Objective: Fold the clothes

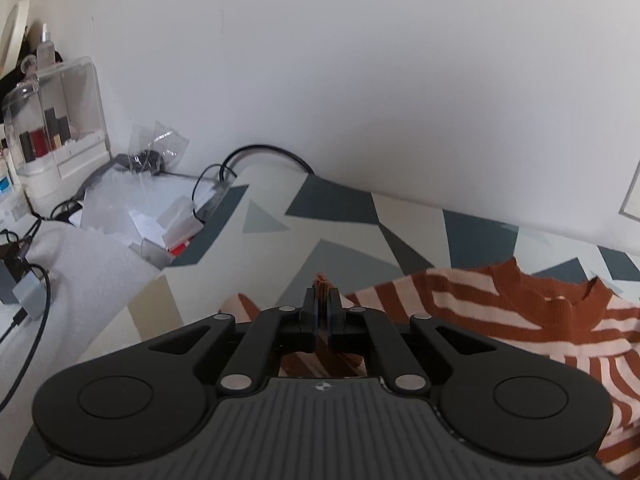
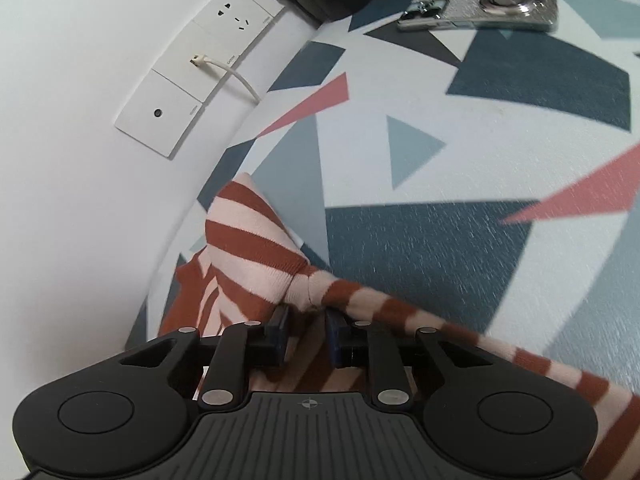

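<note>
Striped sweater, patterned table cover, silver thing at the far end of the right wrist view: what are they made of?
Striped sweater: soft knit, matte; ribbed collar and fine ribbing show, bunched where the right tool grips it.
Table cover: looks like printed woven cloth, matte; grainy texture on the dark patches.
Silver thing: probably metal or chromed plastic, glossy; bright highlights. Cannot tell which.

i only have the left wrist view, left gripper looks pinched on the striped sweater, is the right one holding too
Observer: The right gripper has bunched striped sweater between its fingers, gap still visible.
Operator: anything near it on the mat
Observer: A silver metal clip lies at the far end of the patterned mat.
Operator: wall close?
Observer: Yes, wall sockets sit to its left, a white cable plugged in.
</note>
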Demonstrator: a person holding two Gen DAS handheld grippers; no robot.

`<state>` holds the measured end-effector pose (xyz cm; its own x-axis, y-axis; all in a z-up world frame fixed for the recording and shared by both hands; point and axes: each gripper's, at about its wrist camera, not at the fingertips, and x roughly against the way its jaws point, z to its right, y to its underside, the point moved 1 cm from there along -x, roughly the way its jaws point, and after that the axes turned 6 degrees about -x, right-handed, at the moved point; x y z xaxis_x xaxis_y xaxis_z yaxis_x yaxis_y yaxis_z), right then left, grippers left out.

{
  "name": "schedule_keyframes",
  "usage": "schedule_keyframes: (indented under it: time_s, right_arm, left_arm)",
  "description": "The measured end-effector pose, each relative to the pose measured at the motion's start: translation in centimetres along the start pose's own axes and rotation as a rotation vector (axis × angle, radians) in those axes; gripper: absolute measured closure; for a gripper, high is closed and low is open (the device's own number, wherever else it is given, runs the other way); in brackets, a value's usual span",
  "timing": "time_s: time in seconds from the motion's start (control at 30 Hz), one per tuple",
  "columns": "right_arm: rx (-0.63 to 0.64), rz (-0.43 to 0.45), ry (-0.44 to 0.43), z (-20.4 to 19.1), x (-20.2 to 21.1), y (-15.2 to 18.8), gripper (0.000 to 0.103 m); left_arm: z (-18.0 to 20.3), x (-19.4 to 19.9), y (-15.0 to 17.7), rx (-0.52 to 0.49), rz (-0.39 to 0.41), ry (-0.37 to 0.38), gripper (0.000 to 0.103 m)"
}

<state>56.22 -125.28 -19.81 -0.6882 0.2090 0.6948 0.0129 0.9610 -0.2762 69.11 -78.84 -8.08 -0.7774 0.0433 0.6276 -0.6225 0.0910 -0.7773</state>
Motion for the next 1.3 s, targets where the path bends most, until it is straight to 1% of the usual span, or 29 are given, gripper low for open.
schedule_keyframes:
  time_s: [0.1, 0.17, 0.27, 0.3, 0.4, 0.47, 0.53, 0.67, 0.77, 0.83, 0.87, 0.93, 0.97, 1.0, 1.03, 1.07, 1.2, 1.3]
  right_arm:
    - [-0.008, -0.022, -0.011, -0.3, 0.2, -0.4, 0.099]
    - [0.002, -0.003, -0.021, -0.5, 1.4, -0.7, 0.099]
    - [0.015, 0.052, -0.004, -0.1, 3.3, -1.1, 0.099]
    - [0.021, 0.067, 0.016, 0.3, 3.7, -1.3, 0.099]
    - [-0.006, 0.050, 0.082, 2.0, 3.6, -1.6, 0.100]
    - [-0.013, 0.061, 0.093, 2.4, 4.0, -1.7, 0.095]
    - [-0.019, 0.076, 0.100, 2.8, 4.5, -1.8, 0.093]
    - [0.080, 0.135, 0.037, 0.5, 4.6, -2.3, 0.081]
    - [0.166, 0.147, -0.013, -1.7, 3.0, -2.9, 0.079]
    - [0.229, 0.130, 0.023, -3.0, 0.8, -3.1, 0.078]
    - [0.261, 0.121, 0.044, -3.6, -0.3, -3.2, 0.077]
    - [0.281, 0.118, 0.088, -4.2, -2.0, -3.3, 0.072]
    - [0.291, 0.112, 0.102, -4.5, -2.9, -3.4, 0.073]
    - [0.300, 0.111, 0.112, -4.7, -3.5, -3.4, 0.078]
    - [0.307, 0.108, 0.113, -4.9, -4.2, -3.4, 0.083]
    - [0.319, 0.102, 0.118, -5.1, -4.8, -3.4, 0.091]
    - [0.362, 0.115, 0.125, -6.1, -6.5, -3.4, 0.095]
    - [0.366, 0.115, 0.129, -6.4, -6.7, -3.6, 0.096]
  left_arm:
    - [-0.1, 0.1, 0.3, 0.026, -0.023, 0.021, 0.099]
    - [0.0, 0.4, 0.5, 0.050, -0.034, 0.040, 0.099]
    - [0.8, 1.0, 0.9, 0.049, -0.038, 0.079, 0.099]
    - [1.1, 1.2, 1.2, 0.038, -0.045, 0.093, 0.099]
    - [1.5, 1.3, 2.1, 0.023, -0.066, 0.105, 0.099]
    - [1.6, 1.3, 2.7, 0.015, -0.080, 0.109, 0.099]
    - [1.5, 1.3, 2.9, 0.016, -0.083, 0.109, 0.099]
    - [1.3, 1.3, 2.7, 0.014, -0.074, 0.105, 0.099]
    - [1.8, 1.4, 2.7, -0.016, -0.062, 0.099, 0.099]
    - [2.1, 1.4, 2.8, -0.033, -0.060, 0.092, 0.099]
    - [2.2, 1.4, 2.8, -0.038, -0.062, 0.087, 0.097]
    - [2.2, 1.1, 2.9, -0.039, -0.077, 0.077, 0.094]
    - [2.1, 1.0, 3.0, -0.036, -0.081, 0.076, 0.094]
    - [2.1, 0.9, 3.1, -0.034, -0.083, 0.074, 0.094]
    - [2.0, 0.8, 3.2, -0.032, -0.082, 0.074, 0.095]
    - [2.0, 0.8, 3.3, -0.032, -0.076, 0.074, 0.097]
    - [2.0, 1.0, 2.9, -0.033, -0.044, 0.072, 0.098]
    - [1.9, 1.7, 2.0, -0.030, 0.004, 0.061, 0.098]
